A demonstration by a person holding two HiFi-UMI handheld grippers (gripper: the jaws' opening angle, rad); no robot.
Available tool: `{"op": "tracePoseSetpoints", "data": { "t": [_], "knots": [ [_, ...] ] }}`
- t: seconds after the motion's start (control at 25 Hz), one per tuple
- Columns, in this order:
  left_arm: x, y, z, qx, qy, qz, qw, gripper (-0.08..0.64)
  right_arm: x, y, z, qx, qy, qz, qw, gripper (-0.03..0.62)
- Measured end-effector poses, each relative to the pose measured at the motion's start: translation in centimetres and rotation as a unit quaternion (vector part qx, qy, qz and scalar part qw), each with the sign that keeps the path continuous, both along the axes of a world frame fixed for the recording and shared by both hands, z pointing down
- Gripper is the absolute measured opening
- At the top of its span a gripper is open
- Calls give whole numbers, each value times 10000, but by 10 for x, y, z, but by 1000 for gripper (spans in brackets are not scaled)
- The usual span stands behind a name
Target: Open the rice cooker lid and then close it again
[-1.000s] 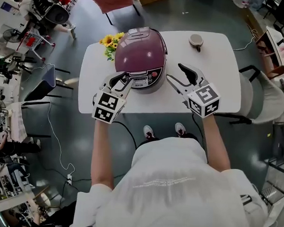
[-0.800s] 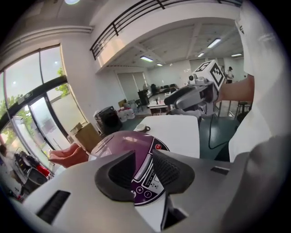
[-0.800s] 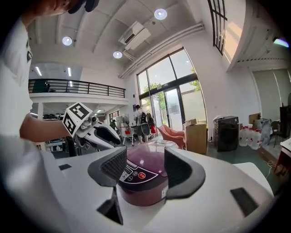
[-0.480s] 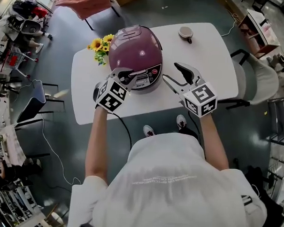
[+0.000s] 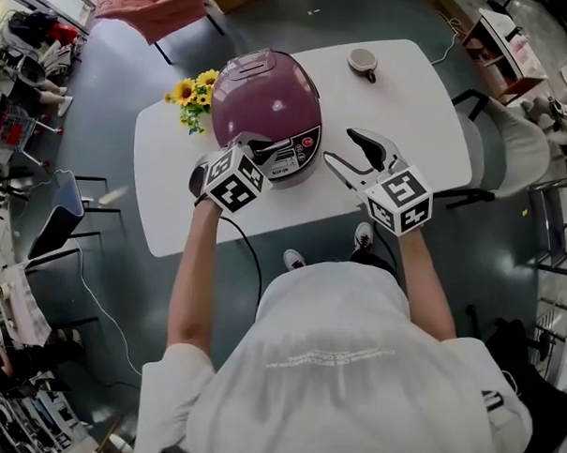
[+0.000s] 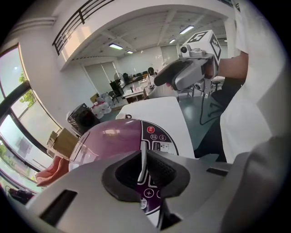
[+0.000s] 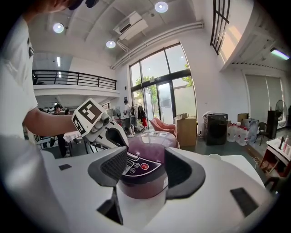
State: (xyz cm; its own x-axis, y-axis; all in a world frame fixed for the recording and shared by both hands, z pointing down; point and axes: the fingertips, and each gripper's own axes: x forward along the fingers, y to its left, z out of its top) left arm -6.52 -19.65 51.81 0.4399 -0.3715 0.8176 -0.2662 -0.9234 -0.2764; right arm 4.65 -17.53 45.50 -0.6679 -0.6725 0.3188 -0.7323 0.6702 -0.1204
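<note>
A purple rice cooker (image 5: pixel 266 98) with its lid down stands on the white table (image 5: pixel 415 114). My left gripper (image 5: pixel 262 148) points down at the cooker's front, just above the control panel (image 5: pixel 291 155). Its jaws have just been closing and now stand shut, with only a thin slit between them and nothing held. Through that slit in the left gripper view (image 6: pixel 144 166) shows the silver strip of the cooker (image 6: pixel 107 139). My right gripper (image 5: pixel 345 147) hovers open to the cooker's right, apart from it. In the right gripper view (image 7: pixel 144 160) the cooker (image 7: pixel 150 148) lies ahead between the jaws.
A bunch of sunflowers (image 5: pixel 191 97) stands at the cooker's left. A small cup (image 5: pixel 363 60) sits at the table's far side. A grey chair (image 5: pixel 512 156) is at the right end, and a cable runs down off the table's near edge (image 5: pixel 249 252).
My left gripper has sunk and rolled onto the cooker's front edge, and its jaws have closed. The right gripper has shifted only slightly.
</note>
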Motion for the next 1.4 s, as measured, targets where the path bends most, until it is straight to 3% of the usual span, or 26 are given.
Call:
{"op": "tracePoseSetpoints", "data": {
  "t": [0.48, 0.84, 1.16, 1.4],
  "knots": [
    [7, -3, 15, 4, -453, 207, 9988, 40, 4, 1, 9, -159, 98, -150, 9997, 265],
    [7, -2, 17, -110, -536, -83, 9985, 40, 1, 3, 12, -181, 109, -246, 9995, 262],
    [6, -4, 17, -23, -231, -463, 9987, 40, 1, 0, 14, -216, 116, -272, 9993, 259],
    [7, -4, 17, 29, -293, -470, 9985, 40, 1, -3, 16, -229, 116, -304, 9992, 259]
  ]
}}
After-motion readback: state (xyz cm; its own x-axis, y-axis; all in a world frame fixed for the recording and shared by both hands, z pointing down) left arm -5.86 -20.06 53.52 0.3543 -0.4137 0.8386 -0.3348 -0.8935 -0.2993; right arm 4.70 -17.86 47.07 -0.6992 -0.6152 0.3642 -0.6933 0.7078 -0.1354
